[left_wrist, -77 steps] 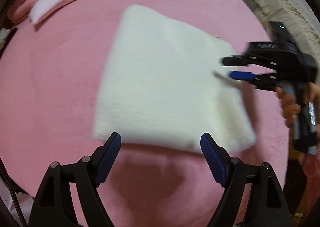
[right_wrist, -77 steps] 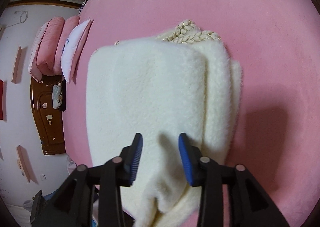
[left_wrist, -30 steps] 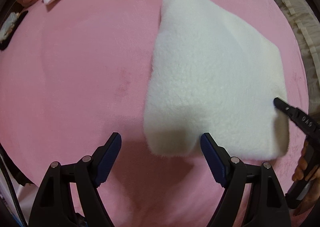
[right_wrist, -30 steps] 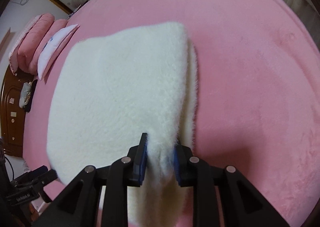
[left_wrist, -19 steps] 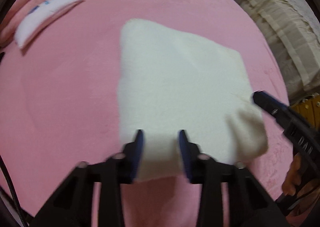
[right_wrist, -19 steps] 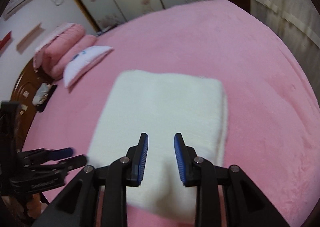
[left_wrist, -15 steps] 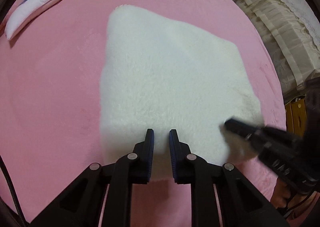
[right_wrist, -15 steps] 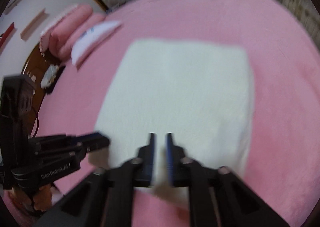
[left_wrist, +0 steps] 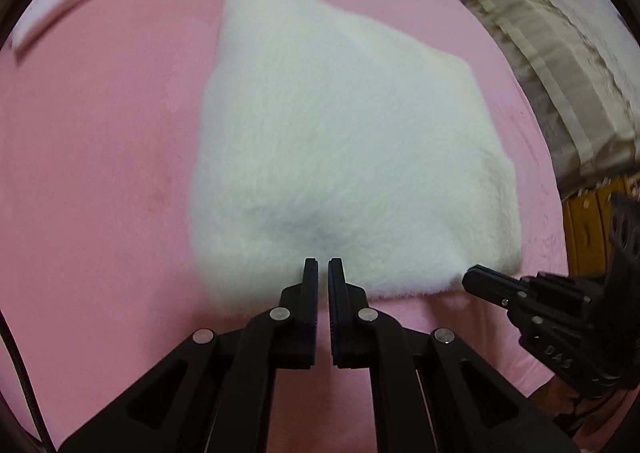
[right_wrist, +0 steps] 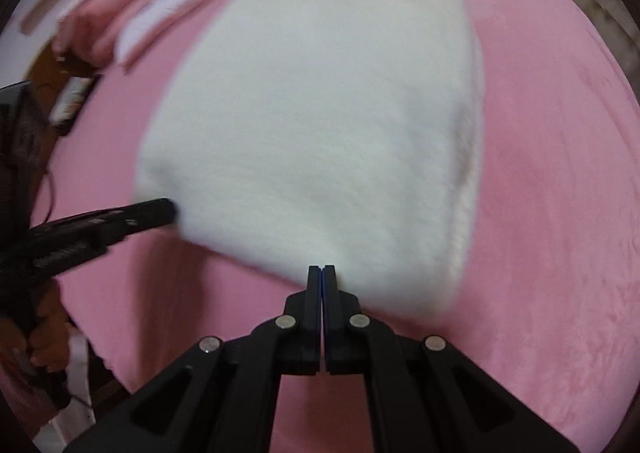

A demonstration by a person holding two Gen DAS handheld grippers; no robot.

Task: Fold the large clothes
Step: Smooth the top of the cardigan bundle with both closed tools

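resting folded on pink bed (left_wrist: 100, 141), white garment (left_wrist: 340, 157); left gripper (left_wrist: 323, 267) and right gripper (right_wrist: 321, 273) were both pressed together, empty, tips at its near edge.

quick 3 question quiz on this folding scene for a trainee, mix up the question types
1. True or false: the white fleece garment lies folded into a compact block on the pink bed cover.
2. Multiple choice: the left hand-held gripper is (A) wide open above the garment, (B) shut with its tips at the garment's near edge, (C) out of view.
3. Fill in: in the left wrist view, the right hand-held gripper reaches the garment at its near ____ corner.

Key: 1 true; 2 B; 3 right.
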